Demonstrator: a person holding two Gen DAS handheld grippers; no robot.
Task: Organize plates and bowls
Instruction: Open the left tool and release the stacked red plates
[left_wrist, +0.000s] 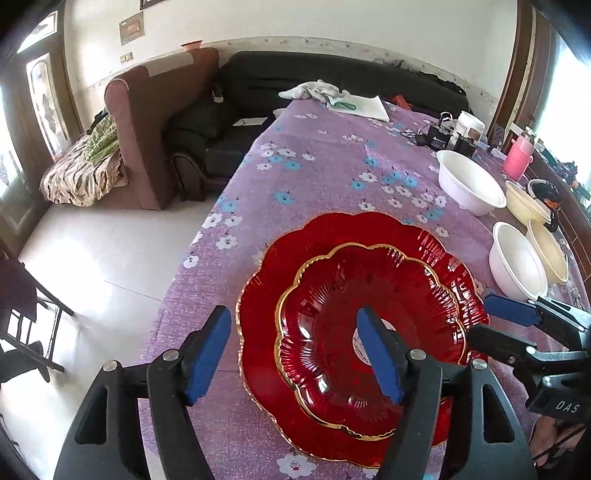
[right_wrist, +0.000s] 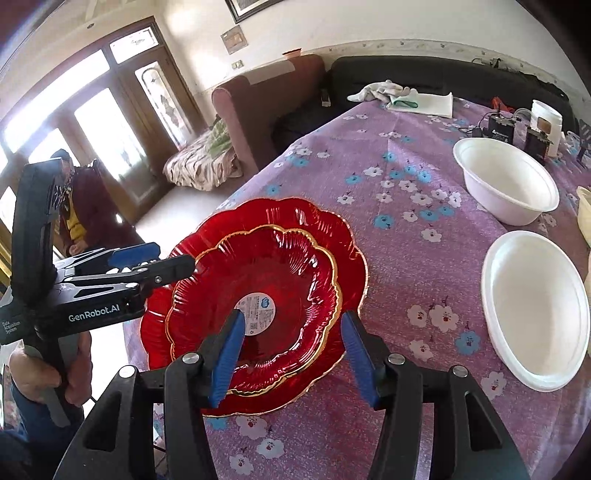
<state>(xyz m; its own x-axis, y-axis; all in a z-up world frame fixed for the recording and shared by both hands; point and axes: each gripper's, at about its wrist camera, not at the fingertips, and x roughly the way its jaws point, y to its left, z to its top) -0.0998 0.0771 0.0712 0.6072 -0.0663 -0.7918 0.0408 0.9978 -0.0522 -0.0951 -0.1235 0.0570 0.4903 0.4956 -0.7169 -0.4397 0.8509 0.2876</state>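
On the counter (right_wrist: 424, 122), under its purple flowered cloth, the smaller red plate (right_wrist: 280, 266) lies nested inside the larger red plate (right_wrist: 343, 236). The left tongs (left_wrist: 295, 354) stand apart over the stack's 8 o'clock edge and the right tongs (right_wrist: 291, 354) stand apart over its 5 o'clock edge, neither pressing on a rim. Two white bowls (right_wrist: 509, 184) (right_wrist: 535, 314) and two cream bowls (left_wrist: 524, 203) (left_wrist: 550, 251) sit well apart at 2 to 3 o'clock of the plates.
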